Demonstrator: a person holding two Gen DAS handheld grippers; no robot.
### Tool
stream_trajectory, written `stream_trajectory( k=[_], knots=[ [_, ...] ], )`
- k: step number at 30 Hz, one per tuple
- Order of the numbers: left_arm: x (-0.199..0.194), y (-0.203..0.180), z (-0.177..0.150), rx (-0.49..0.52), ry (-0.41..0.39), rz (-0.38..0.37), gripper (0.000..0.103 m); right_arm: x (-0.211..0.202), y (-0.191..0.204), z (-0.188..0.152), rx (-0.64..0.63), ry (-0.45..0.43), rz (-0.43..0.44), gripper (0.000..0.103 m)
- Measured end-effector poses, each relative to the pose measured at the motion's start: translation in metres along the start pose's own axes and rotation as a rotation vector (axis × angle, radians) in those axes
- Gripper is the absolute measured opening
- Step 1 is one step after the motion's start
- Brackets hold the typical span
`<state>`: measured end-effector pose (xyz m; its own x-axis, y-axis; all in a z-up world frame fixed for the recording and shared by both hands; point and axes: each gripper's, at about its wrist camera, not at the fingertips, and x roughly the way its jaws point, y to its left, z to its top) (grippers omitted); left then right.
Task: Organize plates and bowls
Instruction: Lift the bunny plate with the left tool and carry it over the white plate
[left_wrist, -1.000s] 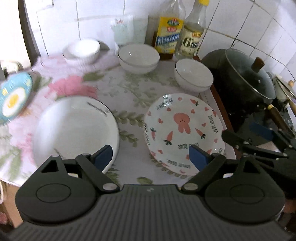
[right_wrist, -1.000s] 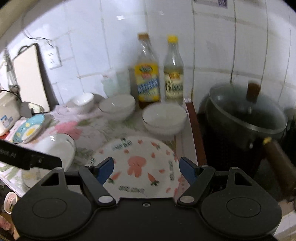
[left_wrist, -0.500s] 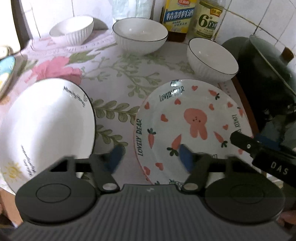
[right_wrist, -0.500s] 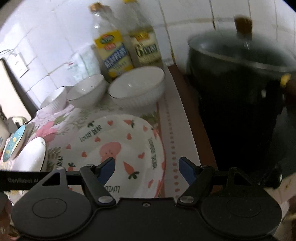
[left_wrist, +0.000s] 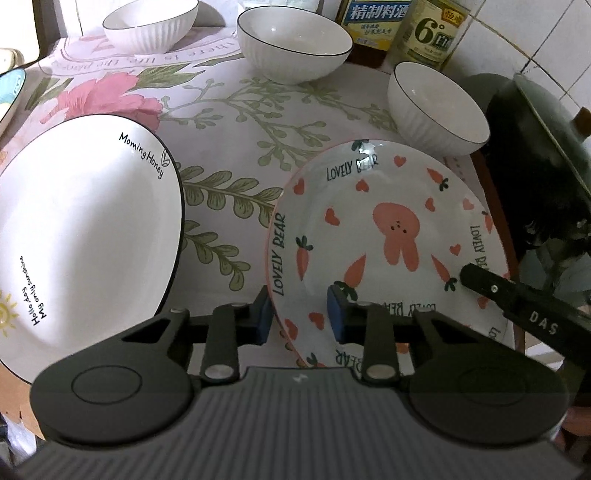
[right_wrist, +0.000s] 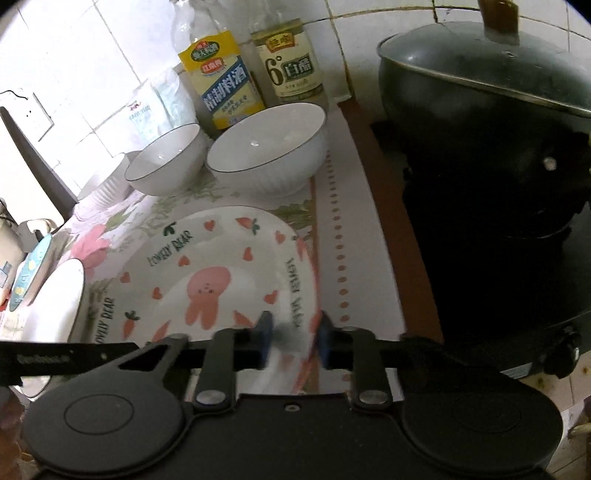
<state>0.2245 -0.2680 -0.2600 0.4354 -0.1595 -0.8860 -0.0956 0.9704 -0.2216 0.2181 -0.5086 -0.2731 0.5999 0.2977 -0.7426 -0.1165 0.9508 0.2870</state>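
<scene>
White wall tiles back a counter (left_wrist: 236, 122) draped in a floral cloth. Near its front lies the rabbit plate (left_wrist: 388, 236), printed "LOVELY BEAR". The left gripper (left_wrist: 301, 319) has just been closing and straddles the plate's rim at about 8 o'clock, one pad outside, one inside; whether the pads press on it I cannot tell. The right gripper (right_wrist: 293, 341), also just closing, straddles the rim at about 4 o'clock, blurred, grip likewise unclear. At 9 o'clock of the rabbit plate sits a white plate (left_wrist: 81, 236). Three white bowls (left_wrist: 293, 50) stand toward 12 o'clock before two bottles (right_wrist: 221, 81). A dark lidded pot (right_wrist: 487, 155) stands at 3 o'clock.
</scene>
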Motion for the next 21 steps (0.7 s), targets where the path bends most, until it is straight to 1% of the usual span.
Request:
stream_trajectory(
  k=[3,6,8,11,15,18,21],
  knots=[
    [0.000,0.000,0.000,-0.014,-0.005,0.001,0.030,-0.001,-0.008,0.000,0.019,-0.003,0.036,0.023],
    [0.001,-0.001,-0.001,-0.008,-0.007,0.001,0.030,-0.001,-0.007,0.000,0.030,0.003,0.033,0.023],
    [0.000,-0.001,0.000,0.015,0.004,-0.008,0.030,0.001,-0.007,0.004,0.059,0.030,0.025,0.024],
    [-0.002,-0.001,0.003,0.022,0.032,-0.020,0.030,0.002,-0.005,0.010,0.070,0.067,0.009,0.024],
    [-0.018,-0.012,0.005,0.127,-0.028,0.009,0.030,-0.005,-0.001,0.017,0.048,0.085,0.013,0.022],
    [-0.029,-0.013,0.010,0.150,-0.050,0.007,0.030,-0.012,-0.002,0.023,0.066,0.092,0.041,0.019],
    [-0.040,-0.014,0.014,0.176,-0.063,0.003,0.030,-0.017,0.004,0.025,0.041,0.100,0.034,0.019]
  ],
)
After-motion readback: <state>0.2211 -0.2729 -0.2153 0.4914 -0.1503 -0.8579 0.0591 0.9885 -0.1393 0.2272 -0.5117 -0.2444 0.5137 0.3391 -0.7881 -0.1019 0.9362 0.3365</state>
